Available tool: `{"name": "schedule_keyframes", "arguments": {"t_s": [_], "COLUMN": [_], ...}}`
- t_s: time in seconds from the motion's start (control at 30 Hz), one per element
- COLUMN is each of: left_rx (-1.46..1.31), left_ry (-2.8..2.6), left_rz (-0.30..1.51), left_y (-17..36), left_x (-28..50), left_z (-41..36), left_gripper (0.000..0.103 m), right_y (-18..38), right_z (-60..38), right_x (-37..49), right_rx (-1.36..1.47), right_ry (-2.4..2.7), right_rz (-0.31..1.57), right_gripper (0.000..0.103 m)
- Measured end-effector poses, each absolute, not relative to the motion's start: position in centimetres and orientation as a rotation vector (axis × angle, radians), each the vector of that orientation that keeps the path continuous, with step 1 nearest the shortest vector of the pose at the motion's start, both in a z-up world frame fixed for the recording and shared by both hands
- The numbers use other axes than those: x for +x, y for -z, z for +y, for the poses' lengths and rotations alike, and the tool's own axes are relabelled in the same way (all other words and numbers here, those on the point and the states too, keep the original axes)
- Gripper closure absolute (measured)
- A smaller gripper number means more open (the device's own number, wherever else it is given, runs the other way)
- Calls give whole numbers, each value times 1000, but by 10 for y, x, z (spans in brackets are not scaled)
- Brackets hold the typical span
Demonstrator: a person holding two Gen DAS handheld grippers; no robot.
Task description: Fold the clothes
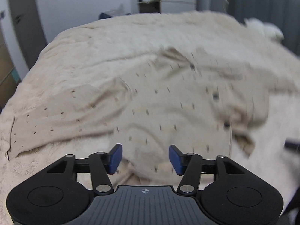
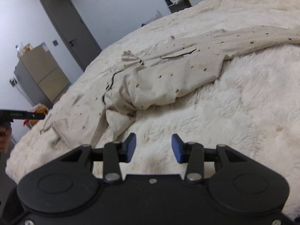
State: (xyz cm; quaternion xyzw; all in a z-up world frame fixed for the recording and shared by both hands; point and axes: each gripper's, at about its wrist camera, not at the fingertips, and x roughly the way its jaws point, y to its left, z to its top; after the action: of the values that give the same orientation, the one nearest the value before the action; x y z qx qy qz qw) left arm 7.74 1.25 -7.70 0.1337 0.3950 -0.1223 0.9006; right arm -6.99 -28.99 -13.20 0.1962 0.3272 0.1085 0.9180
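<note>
Basically unstarted: shirt (image 1: 159,97) lies crumpled on the bed (image 2: 234,103), no folds; left tongs (image 1: 145,159) and right tongs (image 2: 153,148) gape, empty.

Right tool (image 2: 153,147): jaws apart, empty | crumpled beige dark-speckled cloth garment (image 2: 168,78) | fluffy cream blanket-covered bed (image 2: 243,112) beneath

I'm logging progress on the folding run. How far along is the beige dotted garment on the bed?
Done: little that shows. The beige dotted garment lies rumpled on the fluffy blanket, with no neat fold visible. In hand: nothing. The left gripper is open above the cloth, and the right gripper is open over bare blanket beside it. Left: smoothing the garment, then all the folds.
</note>
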Motion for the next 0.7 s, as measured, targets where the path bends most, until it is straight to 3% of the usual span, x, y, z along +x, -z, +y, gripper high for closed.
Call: {"name": "schedule_keyframes", "arguments": {"t_s": [0.07, 0.27, 0.57, 0.63, 0.67, 0.7], "left_rx": [389, 586, 655, 659, 659, 664], "left_ry": [263, 167, 163, 183, 189, 199], "left_rz": [803, 824, 776, 757, 753, 743], "left_y": [91, 132, 165, 167, 166, 164], "left_x": [68, 63, 73, 75, 74, 74], "left_z": [2, 18, 33, 32, 31, 29], "left_gripper": [42, 39, 40, 59, 79, 86], "right_y": [133, 133, 135, 136, 136, 136], "right_z": [-283, -275, -271, -269, -268, -268], "right_x": [-70, -73, -71, -71, -71, -71], "right_rx": [360, 337, 337, 331, 330, 330], "right_ry": [-232, -247, -247, -249, -251, -254], "right_rz": [683, 700, 712, 714, 714, 714], "right_gripper": [61, 59, 59, 59, 58, 58]}}
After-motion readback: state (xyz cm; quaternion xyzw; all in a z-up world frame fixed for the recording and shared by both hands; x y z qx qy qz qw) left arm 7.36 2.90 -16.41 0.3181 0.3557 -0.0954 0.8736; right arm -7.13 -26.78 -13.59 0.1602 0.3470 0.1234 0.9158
